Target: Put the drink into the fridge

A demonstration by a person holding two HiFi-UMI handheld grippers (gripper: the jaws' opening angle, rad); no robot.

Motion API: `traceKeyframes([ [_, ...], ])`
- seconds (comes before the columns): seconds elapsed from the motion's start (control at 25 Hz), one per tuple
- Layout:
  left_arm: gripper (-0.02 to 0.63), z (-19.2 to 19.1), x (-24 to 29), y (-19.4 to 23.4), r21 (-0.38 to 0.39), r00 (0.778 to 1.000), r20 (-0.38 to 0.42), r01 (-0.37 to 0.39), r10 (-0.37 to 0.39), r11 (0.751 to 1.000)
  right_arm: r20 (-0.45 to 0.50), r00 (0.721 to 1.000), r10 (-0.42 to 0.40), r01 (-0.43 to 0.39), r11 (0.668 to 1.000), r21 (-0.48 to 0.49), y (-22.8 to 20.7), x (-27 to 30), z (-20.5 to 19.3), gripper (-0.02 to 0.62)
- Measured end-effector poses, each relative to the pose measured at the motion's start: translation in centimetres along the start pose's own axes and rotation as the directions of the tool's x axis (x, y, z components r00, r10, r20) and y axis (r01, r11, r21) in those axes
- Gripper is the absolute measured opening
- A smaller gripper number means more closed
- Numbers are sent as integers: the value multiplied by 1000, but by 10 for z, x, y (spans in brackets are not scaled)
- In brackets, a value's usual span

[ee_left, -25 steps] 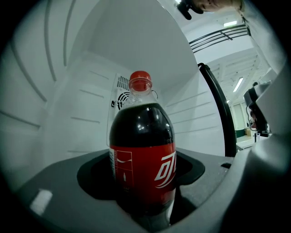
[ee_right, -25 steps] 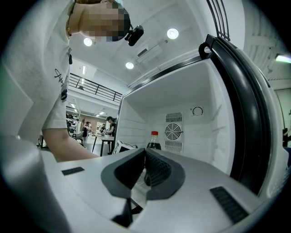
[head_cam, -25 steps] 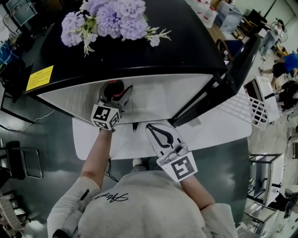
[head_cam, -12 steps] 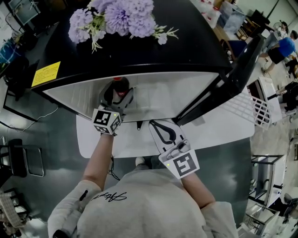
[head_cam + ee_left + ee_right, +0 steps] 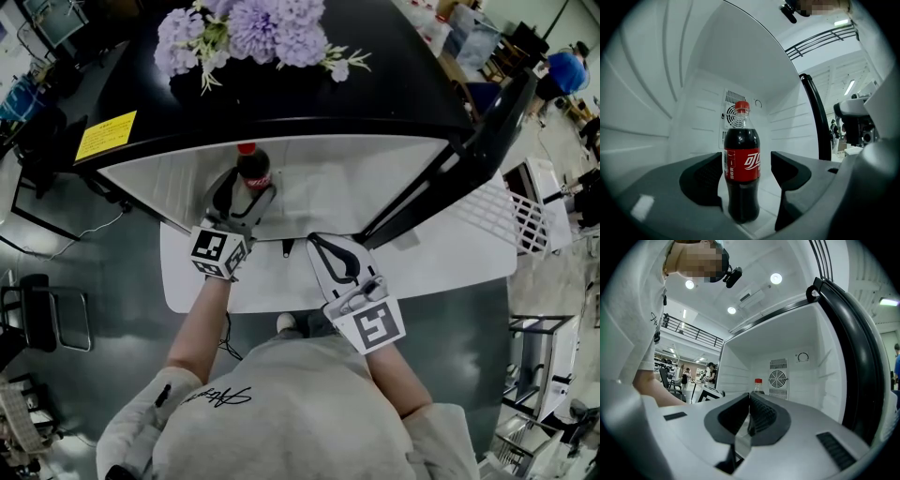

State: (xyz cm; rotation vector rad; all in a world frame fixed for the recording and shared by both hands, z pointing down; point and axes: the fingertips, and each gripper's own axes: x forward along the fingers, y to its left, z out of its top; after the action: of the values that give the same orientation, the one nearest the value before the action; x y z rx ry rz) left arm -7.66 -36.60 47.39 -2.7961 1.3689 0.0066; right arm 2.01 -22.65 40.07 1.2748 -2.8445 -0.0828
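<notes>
Left gripper [image 5: 744, 168] gapes astride the upright bottle [image 5: 742, 140] in the fridge [image 5: 689, 89]. Right gripper [image 5: 749, 418], at its five o'clock, is closed and empty. The bottle is probably heavy and slick: grasp the label band.

The fridge compartment [image 5: 689, 93] is found open at the front, its door [image 5: 492, 117] set wide to the right. Inside, the way is blocked by the upright cola bottle [image 5: 741, 159] alone, flanked by the parted jaws of the left hand-held gripper [image 5: 242, 197]; a gap is seen on its right, while the left pad is just beside it. Free room is offered right of the bottle to the side wall, and behind it to the fan grille [image 5: 732, 112].
</notes>
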Motion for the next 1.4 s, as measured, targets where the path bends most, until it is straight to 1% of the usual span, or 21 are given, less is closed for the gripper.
traceKeyframes([
  [0.2,311,6,-15,-5,-16,1000,14,-11,11,1000,15,1000,-4,4,1000,4,2,-1,2,12],
  [0.48,311,26,-44,-10,-10,999,52,-15,15,1000,23,1000,1,-1,1000,11,10,1,0,12],
  [0.6,311,41,-56,-17,-7,996,86,3,-2,1000,31,1000,2,-3,1000,15,12,2,2,12],
  [0.76,311,58,-69,-26,-4,994,110,19,-18,1000,42,999,4,-5,1000,15,14,5,4,12],
  [1.04,311,75,-90,-39,16,992,112,62,-63,998,66,998,7,-8,1000,8,16,9,12,12],
  [1.2,311,81,-99,-44,19,990,118,70,-72,997,76,997,3,-4,1000,12,16,8,17,12],
  [1.4,311,87,-108,-48,6,988,128,88,-88,996,90,996,1,-2,1000,11,18,5,25,12],
])
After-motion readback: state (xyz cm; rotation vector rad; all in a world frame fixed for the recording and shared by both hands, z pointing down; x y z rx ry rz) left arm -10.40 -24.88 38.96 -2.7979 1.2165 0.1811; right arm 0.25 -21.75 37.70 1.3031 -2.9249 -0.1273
